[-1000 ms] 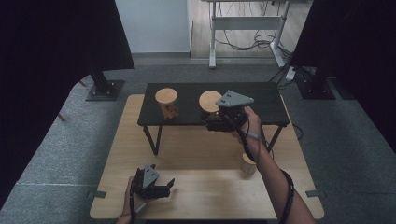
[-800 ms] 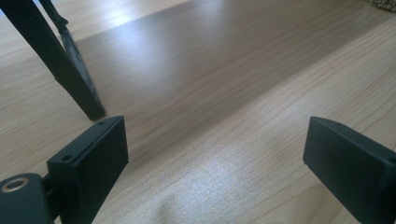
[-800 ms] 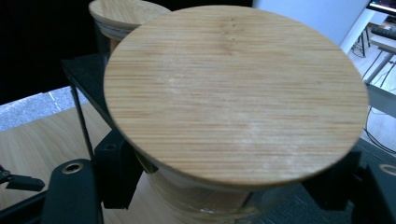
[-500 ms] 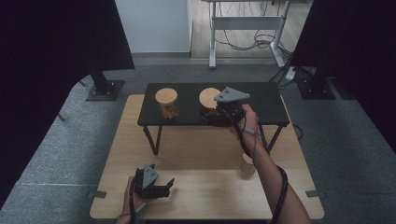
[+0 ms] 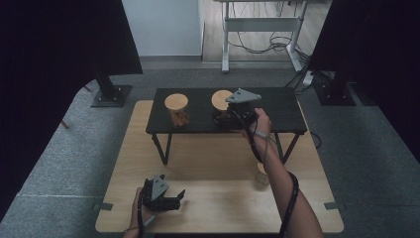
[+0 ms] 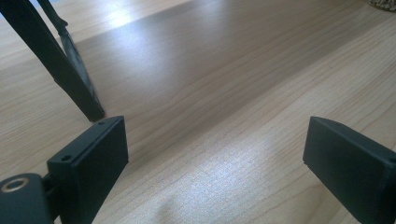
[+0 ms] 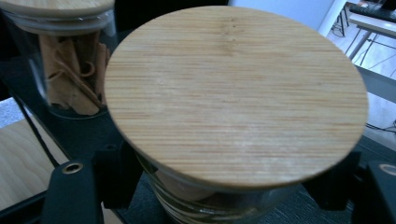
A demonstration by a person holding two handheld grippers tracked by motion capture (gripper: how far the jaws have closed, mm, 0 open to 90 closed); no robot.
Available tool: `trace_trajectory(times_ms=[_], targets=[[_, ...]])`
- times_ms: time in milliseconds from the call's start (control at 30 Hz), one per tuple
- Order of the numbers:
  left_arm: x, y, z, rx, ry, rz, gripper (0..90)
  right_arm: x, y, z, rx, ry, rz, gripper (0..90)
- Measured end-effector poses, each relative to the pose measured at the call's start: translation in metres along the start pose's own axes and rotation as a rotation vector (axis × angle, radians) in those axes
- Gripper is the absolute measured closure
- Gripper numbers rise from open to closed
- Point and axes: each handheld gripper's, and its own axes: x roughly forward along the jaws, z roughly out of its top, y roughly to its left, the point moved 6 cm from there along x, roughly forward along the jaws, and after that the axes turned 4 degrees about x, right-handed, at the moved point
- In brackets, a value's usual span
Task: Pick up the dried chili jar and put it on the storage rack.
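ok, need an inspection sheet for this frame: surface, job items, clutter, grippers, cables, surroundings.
Surface: light wooden table; small black stand on its far half.
Job's things: two glass jars with bamboo lids on the stand; right jar sits between the jaws, left jar holds cinnamon sticks.
Clutter: small round object on the wood beside the right forearm, too small to identify.
Grippers: right gripper around the right jar, contact unclear; left gripper open, low over the near table.
Cables: a cable trails from the right gripper along the forearm; more under the far desk.
Surroundings: grey carpet, black curtains.
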Motion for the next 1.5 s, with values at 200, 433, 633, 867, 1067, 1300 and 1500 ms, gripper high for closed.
trace_trajectory(times_ms=[200, 433, 633, 867, 1067, 1300, 1500], targets=[[0.001, -0.002, 0.000, 0.006, 0.004, -0.003, 6.4, 0.005, -0.002, -0.003, 0.006, 0.012, -0.006, 25.4], [0.001, -0.002, 0.000, 0.007, 0.005, -0.003, 6.4, 0.010, -0.001, -0.006, 0.004, 0.020, -0.012, 25.3], [0.001, -0.002, -0.001, 0.011, 0.010, -0.003, 6.4, 0.013, -0.001, -0.007, 0.019, 0.017, -0.017, 25.3], [0.001, -0.003, -0.001, 0.012, 0.010, -0.004, 6.3, 0.015, -0.004, -0.010, 0.042, -0.002, -0.032, 24.4], [0.001, -0.003, -0.001, 0.011, 0.011, -0.004, 6.3, 0.015, -0.005, -0.013, 0.030, 0.013, -0.061, 21.6], [0.002, -0.004, -0.001, 0.016, 0.015, -0.006, 6.3, 0.015, -0.003, -0.017, 0.012, 0.018, -0.085, 20.5], [0.002, -0.004, -0.001, 0.017, 0.015, -0.007, 6.3, 0.016, -0.002, -0.018, 0.011, 0.016, -0.094, 20.3]])
